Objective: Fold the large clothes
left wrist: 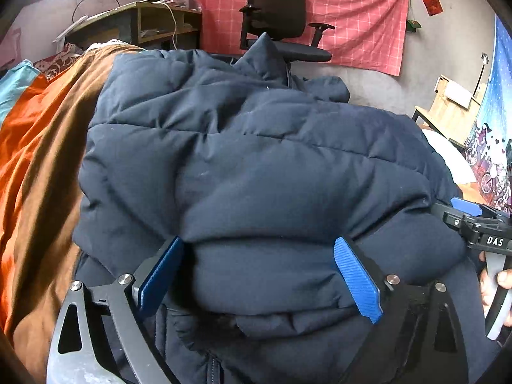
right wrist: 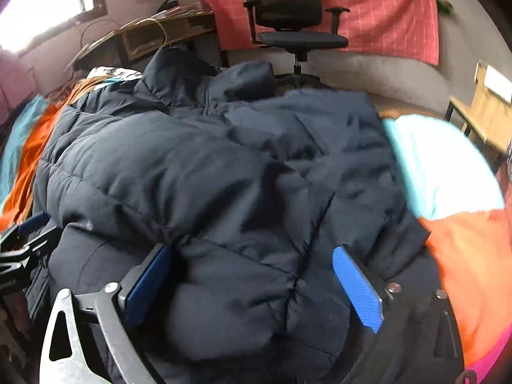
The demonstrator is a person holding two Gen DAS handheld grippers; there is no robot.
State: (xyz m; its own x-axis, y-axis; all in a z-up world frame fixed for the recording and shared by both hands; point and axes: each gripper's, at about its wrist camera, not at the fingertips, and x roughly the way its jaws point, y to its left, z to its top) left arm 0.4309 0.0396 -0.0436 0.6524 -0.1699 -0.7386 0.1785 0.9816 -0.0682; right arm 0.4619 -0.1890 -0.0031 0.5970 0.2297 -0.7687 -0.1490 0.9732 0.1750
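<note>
Orange sheet (left wrist: 28,147): bedcover at far left, brown folds beside it, teal strip at its outer edge; bare and free of clutter.
Jacket (left wrist: 256,160): navy quilted puffer, lying on the bed at centre, bulk doubled over itself; collar (left wrist: 265,54) pokes up at the far end toward the chair.
Left gripper (left wrist: 260,280): jaws spread wide, blue pads straddling a puffed roll at the jacket's near hem; pads flank the fabric, no squeeze evident, so nothing held.
Right gripper (right wrist: 252,283): jaws at full spread over the near hem, quilted bulge between the pads, not pinched; nothing held. View slightly blurred.
Hand (left wrist: 494,283): seen at the right edge of the left wrist view, on the right gripper's handle.
Progress: judged partway to late; the sides appear brought in and one fold laid, both claws look released. Left to do, by judgement: flatten the puff, perhaps one more fold, tidy the collar.
Edges: near hem bulges and overhangs toward the grippers; the right edge meets a pale blue cloth (right wrist: 441,166).
Room: open bedcover to the left; right side tighter, with cloth and orange sheet adjoining. Chair (right wrist: 297,16) and desk (left wrist: 140,22) stand well apart beyond the bed.
</note>
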